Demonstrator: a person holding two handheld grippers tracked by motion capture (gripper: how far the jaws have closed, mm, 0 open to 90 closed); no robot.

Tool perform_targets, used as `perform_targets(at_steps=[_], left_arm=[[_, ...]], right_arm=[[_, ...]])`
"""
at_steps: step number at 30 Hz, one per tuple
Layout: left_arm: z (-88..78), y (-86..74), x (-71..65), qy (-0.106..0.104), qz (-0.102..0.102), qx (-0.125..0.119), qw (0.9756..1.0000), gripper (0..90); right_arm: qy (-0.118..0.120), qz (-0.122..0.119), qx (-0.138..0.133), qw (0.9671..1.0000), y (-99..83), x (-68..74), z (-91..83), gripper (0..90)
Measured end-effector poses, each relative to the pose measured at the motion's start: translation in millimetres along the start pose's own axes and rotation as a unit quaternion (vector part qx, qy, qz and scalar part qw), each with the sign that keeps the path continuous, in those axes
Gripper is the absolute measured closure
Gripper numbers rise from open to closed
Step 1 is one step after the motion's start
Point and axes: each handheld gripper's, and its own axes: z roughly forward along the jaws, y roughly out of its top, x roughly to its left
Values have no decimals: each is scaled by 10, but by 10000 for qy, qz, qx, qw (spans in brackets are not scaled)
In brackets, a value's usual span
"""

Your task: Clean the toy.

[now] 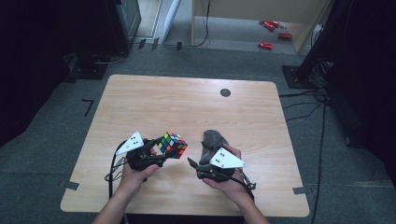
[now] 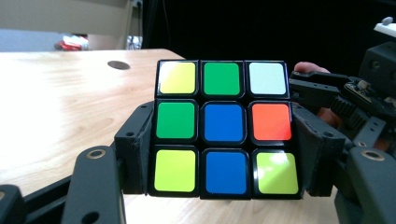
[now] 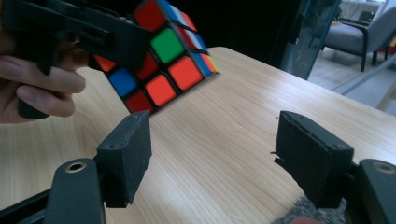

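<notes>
Clearly, the left gripper (image 1: 164, 156) has its two black jaws pinched on a Rubik's cube (image 1: 173, 144), one pad pressed flat against each side of it. In the left gripper view the cube (image 2: 224, 128) stands upright between those pads, showing a face with yellow, green and white stickers across the top row, green, blue and orange across the middle, and yellow-green, blue, yellow-green along the bottom. It is held up off the wooden tabletop (image 1: 187, 107), over the part toward the near edge and a little left of the middle.

Just beside it, the right gripper (image 1: 195, 164) is in the person's right hand (image 1: 229, 179), near the near edge and slightly right of centre. Its jaws stand spread apart with nothing between them; in the right gripper view bare wood shows in the gap, and the cube (image 3: 163, 56) hangs beyond them, tilted on a corner and apart from both pads. A grey cloth (image 1: 213, 140) lies on the tabletop by that gripper, touching or nearly touching it. Farther off, a small dark round hole (image 1: 225, 92) sits toward the far edge.
</notes>
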Motion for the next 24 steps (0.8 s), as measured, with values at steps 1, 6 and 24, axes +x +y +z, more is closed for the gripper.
perform_targets(at_steps=[1, 6, 24], left_arm=[[11, 2, -13, -26, -15, 1, 10000, 350], [53, 0, -54, -159, -73, 106, 9998, 350], [164, -12, -128, -537, -332, 483, 9968, 350]], right_arm=[[45, -42, -10, 10000, 1, 22, 6, 269], [164, -330, -54, 9993, -6, 122, 43, 253], [-155, -1144, -101, 9933, -54, 296, 95, 262]])
